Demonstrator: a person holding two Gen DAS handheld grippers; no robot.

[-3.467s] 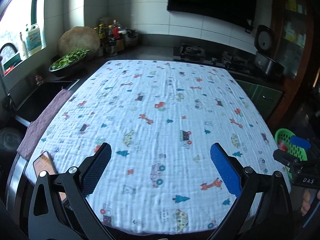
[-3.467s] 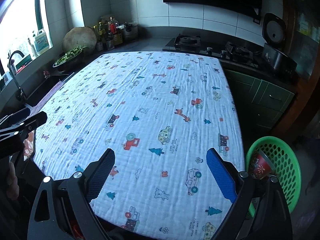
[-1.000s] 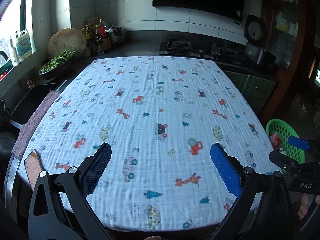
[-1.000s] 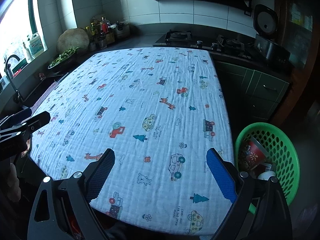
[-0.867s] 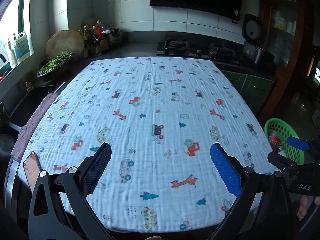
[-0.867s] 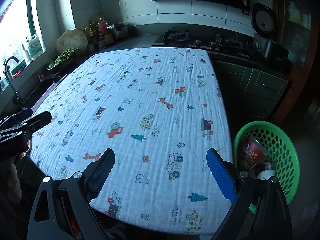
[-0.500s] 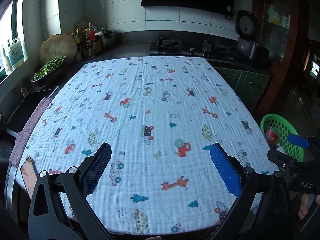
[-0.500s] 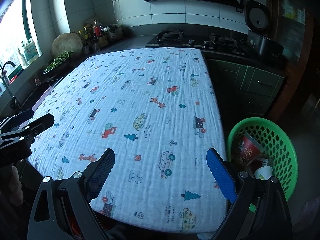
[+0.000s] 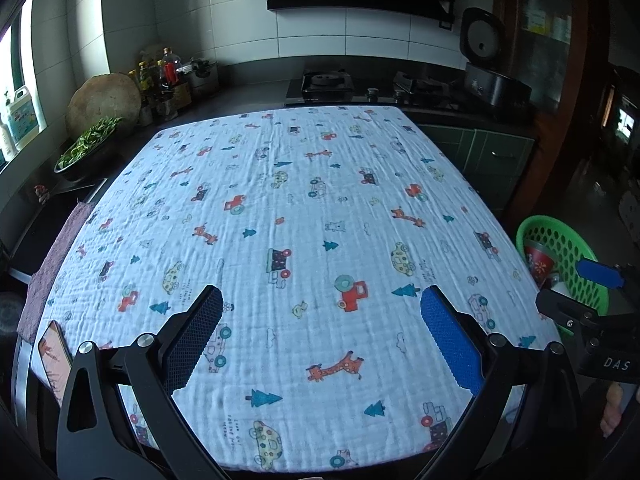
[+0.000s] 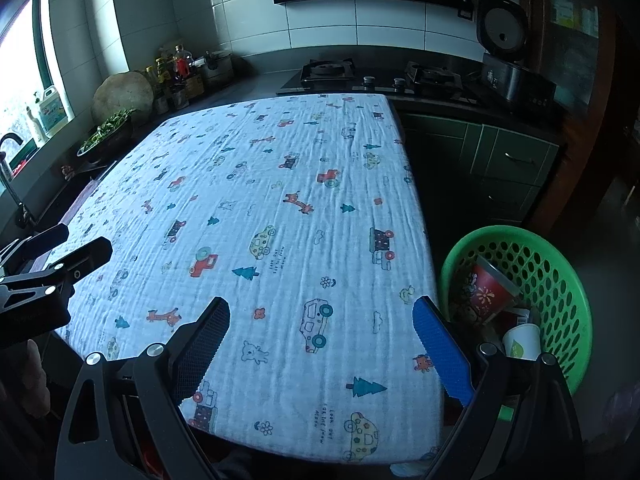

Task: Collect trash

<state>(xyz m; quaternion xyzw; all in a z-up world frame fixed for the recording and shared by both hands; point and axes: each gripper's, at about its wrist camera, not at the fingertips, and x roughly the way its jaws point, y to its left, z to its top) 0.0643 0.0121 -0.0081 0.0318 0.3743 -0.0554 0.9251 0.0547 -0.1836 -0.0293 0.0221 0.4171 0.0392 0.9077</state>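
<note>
A green mesh basket (image 10: 560,264) stands on the floor right of the table, holding a red paper cup (image 10: 486,292), a white cup (image 10: 522,342) and other trash. In the left wrist view the green basket (image 9: 568,244) shows at the right edge with the red cup (image 9: 538,260) inside. My left gripper (image 9: 320,336) is open above the near edge of the cloth-covered table (image 9: 304,208), nothing between its blue pads. My right gripper (image 10: 322,340) is open too, over the table's near right part, empty. No trash shows on the cloth.
A phone (image 9: 54,354) lies at the table's near left corner. A bowl of greens (image 9: 86,148), bottles (image 9: 168,76) and a sink counter run along the left. A gas stove (image 10: 376,76) and rice cooker (image 10: 508,52) sit at the back. Green cabinets (image 10: 504,164) stand behind the basket.
Both grippers have pulled back and risen from the table, so more of the cloth and the basket shows. Both stayed open and empty throughout.
</note>
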